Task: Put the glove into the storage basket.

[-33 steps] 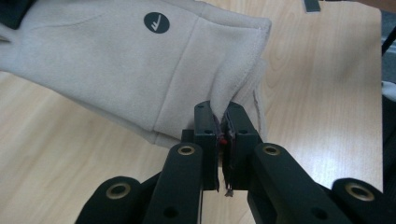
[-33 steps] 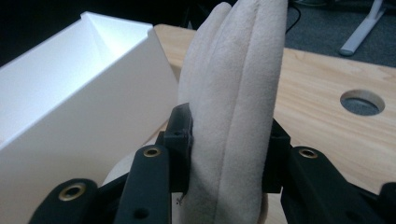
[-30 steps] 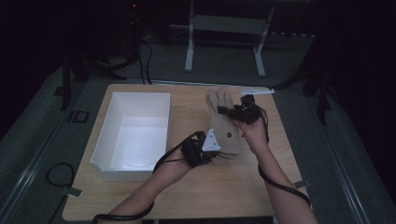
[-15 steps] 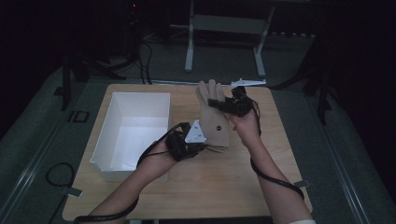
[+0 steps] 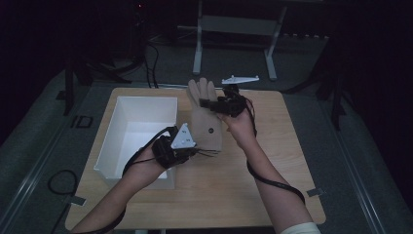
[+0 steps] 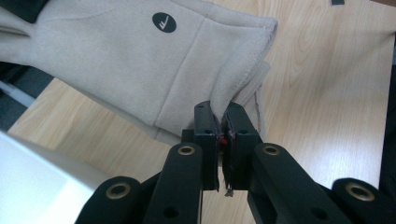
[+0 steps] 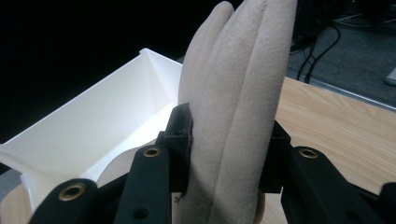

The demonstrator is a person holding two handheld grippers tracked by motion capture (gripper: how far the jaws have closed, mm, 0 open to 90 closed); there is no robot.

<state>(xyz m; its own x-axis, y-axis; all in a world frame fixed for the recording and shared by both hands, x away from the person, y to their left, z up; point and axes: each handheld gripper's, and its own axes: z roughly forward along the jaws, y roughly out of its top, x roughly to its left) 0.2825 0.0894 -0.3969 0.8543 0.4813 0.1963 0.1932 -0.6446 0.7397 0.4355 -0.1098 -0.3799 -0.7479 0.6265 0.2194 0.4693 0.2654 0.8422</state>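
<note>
The left tool (image 5: 195, 152) pinches the cuff of the beige glove (image 5: 206, 118), the right tool (image 5: 210, 104) clamps its fingers farther off, so it hangs above the table (image 5: 272, 175), lifted but probably yet to reach the white bin (image 5: 139, 134).

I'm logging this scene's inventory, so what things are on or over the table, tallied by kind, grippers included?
Beige glove: 1
White box: 1
Handheld grippers: 2, left gripper and right gripper
Wooden table: 1
Total: 5
</note>
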